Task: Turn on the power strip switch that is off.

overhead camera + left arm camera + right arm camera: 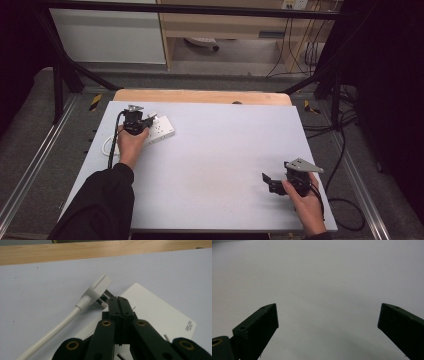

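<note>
**Left gripper closed over the power strip, right gripper spread above bare table**

The left gripper (117, 301) sits at the far left part of the table (220, 165), its jaws pressed together with no gap between them and nothing visibly caught in them. Directly beneath and ahead of its tips lies a white power strip (160, 315): a flat rectangular block with smooth faces, a small grey brand mark printed near the corner to the gripper's right, and narrow socket slots visible on its top. Just ahead of the jaw tips and slightly to their left, a white plug (97, 288) is set at the strip's edge, tilted, with its metal prongs showing between plug body and strip. Whether the prongs are seated cannot be told. A thick white cord (55, 330) runs from the plug back past the gripper's left side. In the high view the cord loops on the table beside the person's left hand (131, 142).

The right gripper (327, 315) is held well apart from the strip, at the near right of the table. Its jaws stand wide, with plain pale table surface between and ahead of them.
</note>
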